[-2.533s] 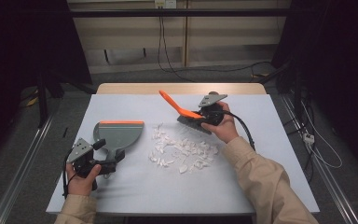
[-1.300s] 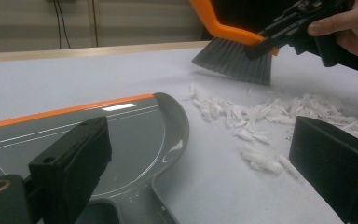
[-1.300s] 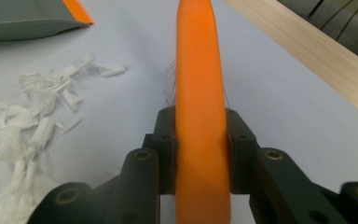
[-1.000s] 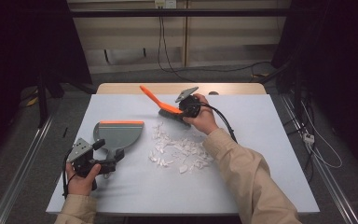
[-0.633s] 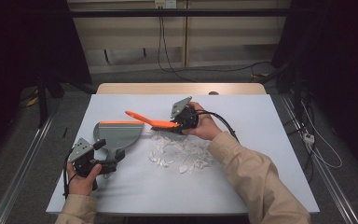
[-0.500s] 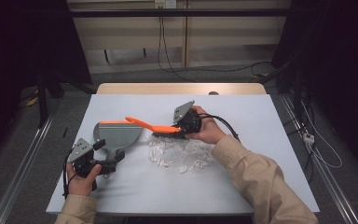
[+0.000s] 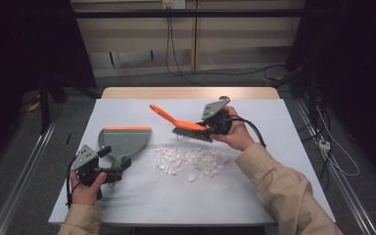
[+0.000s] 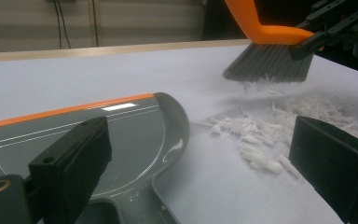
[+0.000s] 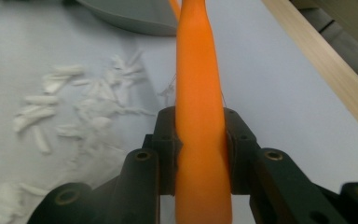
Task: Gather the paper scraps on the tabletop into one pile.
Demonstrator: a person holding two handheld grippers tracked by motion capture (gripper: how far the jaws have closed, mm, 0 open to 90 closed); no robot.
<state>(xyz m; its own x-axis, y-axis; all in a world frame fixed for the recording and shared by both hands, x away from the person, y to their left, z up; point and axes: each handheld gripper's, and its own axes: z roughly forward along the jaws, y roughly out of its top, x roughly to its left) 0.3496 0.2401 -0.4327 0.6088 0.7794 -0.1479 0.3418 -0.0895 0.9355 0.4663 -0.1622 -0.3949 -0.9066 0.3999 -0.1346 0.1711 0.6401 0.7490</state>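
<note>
Right gripper [image 7: 214, 128] clenched on the orange hand brush [image 7: 183, 126]; in the right gripper view both pads [image 9: 167, 149] press the brush's back. Brush held over the far edge of the white plastic scraps [image 7: 192, 159], bristles down, handle slanting up and away to the left. Grey dustpan [image 7: 123, 142] with orange lip lies flat on the bench [image 7: 274, 132], just left of the scraps. Left gripper [image 7: 111, 169] at the dustpan's handle, jaws standing wide apart, nothing pinched.

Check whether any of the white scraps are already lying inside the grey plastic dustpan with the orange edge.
No, the grey plastic dustpan is bare inside, and the white scraps all lie on the table beside it.
</note>
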